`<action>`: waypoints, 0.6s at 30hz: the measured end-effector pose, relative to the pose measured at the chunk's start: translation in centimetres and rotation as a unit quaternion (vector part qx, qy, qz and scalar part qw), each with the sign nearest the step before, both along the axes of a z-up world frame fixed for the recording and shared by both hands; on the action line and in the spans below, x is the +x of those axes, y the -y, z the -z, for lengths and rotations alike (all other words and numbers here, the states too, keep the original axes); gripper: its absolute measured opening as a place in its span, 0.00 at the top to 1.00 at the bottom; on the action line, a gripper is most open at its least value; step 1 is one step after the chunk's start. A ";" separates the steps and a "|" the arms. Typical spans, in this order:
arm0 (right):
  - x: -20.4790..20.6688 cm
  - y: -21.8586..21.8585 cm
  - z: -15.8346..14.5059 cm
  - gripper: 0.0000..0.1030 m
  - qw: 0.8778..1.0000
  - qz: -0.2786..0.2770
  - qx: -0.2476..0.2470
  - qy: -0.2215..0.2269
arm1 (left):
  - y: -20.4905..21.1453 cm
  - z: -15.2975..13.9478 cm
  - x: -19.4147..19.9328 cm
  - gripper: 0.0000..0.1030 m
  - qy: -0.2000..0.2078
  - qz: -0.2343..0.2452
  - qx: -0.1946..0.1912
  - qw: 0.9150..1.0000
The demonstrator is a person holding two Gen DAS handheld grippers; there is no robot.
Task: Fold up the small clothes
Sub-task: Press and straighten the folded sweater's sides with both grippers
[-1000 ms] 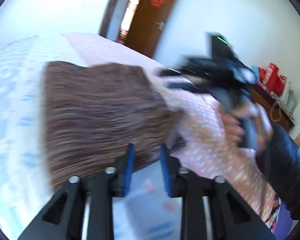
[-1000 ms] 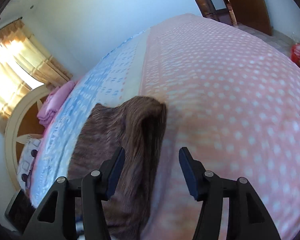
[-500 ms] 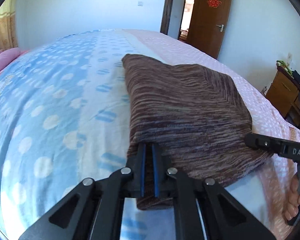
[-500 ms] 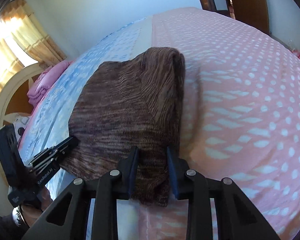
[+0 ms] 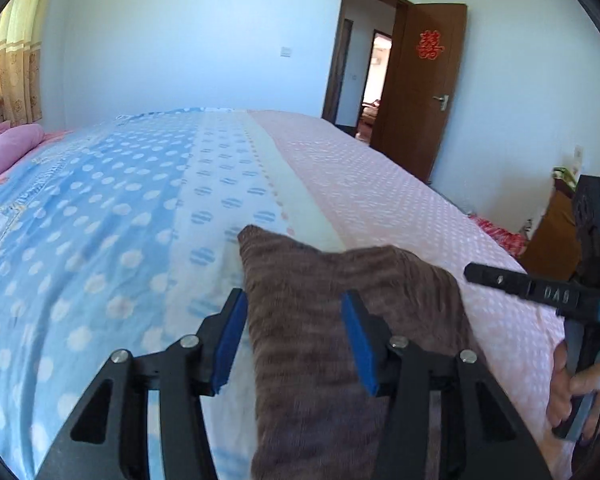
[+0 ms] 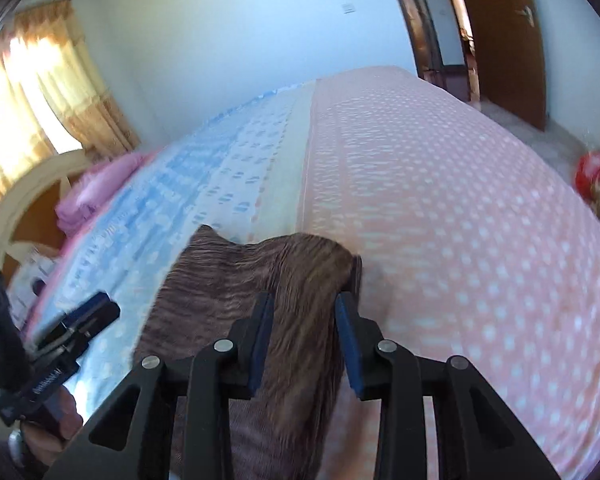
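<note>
Nearest, in the left wrist view: left gripper (image 5: 294, 338) with jaws spread wide, released, blue pads (image 5: 230, 340) on either side of the near left part of the cloth (image 5: 340, 320) and not pressing it. Half a second ago clamped shut on the near edge; now let go. In the right wrist view the same for the right gripper (image 6: 305, 340): jaws parted, released, with the cloth's right fold between them but no squeeze to see. Half a second ago almost closed there.

Meaning for the task, as a judgement: a fold probably just finished and laid down, both grips given up, cloth left in a compact packet. Next perhaps a last fold or a pull back; impossible to say which.

Cloth: brown knit with fine lighter streaks, soft and thick, lying on the bed (image 5: 120, 220) near its front edge, across the border of blue and pink. Several layers, a rounded fold on the right side, one far corner pointed up a little. Likely to slump if pushed.

Further: bed cover thin and smooth, blue with pale dots on the left, pink with white dots on the right. Pink pillow (image 5: 8, 148) at far left. Behind, plain wall, curtain (image 6: 40, 92), and open brown door (image 5: 420, 92) with a red sign.
</note>
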State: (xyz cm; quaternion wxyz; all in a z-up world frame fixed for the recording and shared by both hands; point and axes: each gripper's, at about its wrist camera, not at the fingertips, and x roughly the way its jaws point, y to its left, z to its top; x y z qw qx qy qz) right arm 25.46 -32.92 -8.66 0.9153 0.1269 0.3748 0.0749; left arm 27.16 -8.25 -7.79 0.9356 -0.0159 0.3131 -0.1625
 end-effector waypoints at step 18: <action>5.8 -0.6 2.5 0.75 1.000 0.021 -0.016 -0.003 | 1.6 6.1 5.2 0.40 -0.082 -0.051 0.056 0.994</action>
